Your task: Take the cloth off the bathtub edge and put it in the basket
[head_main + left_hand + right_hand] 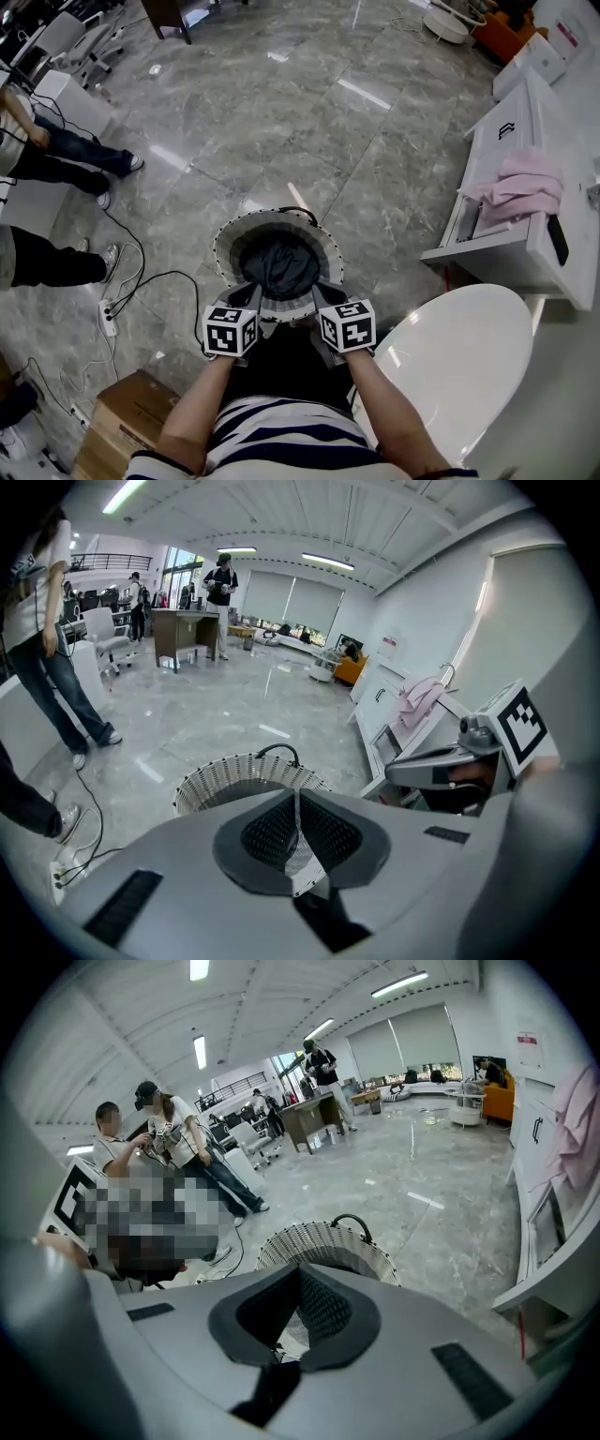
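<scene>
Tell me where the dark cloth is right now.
In the head view the dark cloth lies bunched inside the wicker basket on the floor at centre, left of the white fixture that carries a pink cloth.

Woven basket (223, 251); soft pink cloth (525, 186); glossy stone floor (281, 112).

Left tongs (251, 298) and right tongs (324, 298) side by side, angled down, jaws together.

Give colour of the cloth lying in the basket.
Dark slate-blue cloth; shows best in the head view.
</scene>
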Demonstrator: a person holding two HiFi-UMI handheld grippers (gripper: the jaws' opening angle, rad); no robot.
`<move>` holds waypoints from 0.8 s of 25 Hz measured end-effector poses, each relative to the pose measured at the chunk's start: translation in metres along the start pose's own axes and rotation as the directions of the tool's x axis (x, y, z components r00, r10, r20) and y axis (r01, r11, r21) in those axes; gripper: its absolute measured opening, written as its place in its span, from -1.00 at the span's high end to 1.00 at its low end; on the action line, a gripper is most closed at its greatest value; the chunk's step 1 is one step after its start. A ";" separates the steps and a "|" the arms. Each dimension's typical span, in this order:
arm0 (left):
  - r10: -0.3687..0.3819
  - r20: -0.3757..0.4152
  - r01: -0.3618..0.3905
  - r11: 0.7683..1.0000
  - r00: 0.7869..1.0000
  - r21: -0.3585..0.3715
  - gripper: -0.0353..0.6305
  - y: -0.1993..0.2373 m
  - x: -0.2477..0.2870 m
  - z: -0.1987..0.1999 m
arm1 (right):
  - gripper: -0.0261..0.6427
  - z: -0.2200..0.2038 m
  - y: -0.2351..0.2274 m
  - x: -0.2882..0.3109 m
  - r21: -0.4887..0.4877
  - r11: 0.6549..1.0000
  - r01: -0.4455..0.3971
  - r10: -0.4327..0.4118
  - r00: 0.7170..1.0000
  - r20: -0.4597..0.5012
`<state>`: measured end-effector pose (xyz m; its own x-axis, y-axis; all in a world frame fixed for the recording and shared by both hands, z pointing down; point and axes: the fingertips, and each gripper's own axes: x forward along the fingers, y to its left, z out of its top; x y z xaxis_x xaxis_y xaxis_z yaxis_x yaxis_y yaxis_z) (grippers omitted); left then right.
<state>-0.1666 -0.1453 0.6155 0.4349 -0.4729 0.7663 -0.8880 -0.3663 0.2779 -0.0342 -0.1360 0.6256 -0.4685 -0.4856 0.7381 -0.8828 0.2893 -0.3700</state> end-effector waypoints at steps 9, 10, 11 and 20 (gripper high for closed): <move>-0.024 0.006 0.024 0.999 1.000 0.024 0.80 -0.016 -0.005 0.006 | 0.84 0.000 0.002 -0.018 -0.001 1.000 -0.004 0.004 1.000 0.017; -0.026 0.005 0.026 0.999 1.000 0.024 0.80 -0.017 -0.006 0.006 | 0.84 0.000 0.002 -0.019 0.001 1.000 -0.005 0.005 1.000 0.018; -0.027 0.003 0.027 0.999 1.000 0.025 0.80 -0.018 -0.006 0.005 | 0.84 0.000 0.002 -0.021 0.003 1.000 -0.005 0.005 1.000 0.019; -0.035 -0.017 0.035 0.999 0.999 0.036 0.80 -0.024 -0.008 0.001 | 0.84 -0.001 0.004 -0.029 0.012 1.000 -0.008 0.008 1.000 0.023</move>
<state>-0.1485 -0.1339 0.6019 0.4630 -0.4460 0.7660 -0.8661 -0.4115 0.2839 -0.0241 -0.1197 0.6037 -0.4761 -0.5021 0.7220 -0.8793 0.2837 -0.3825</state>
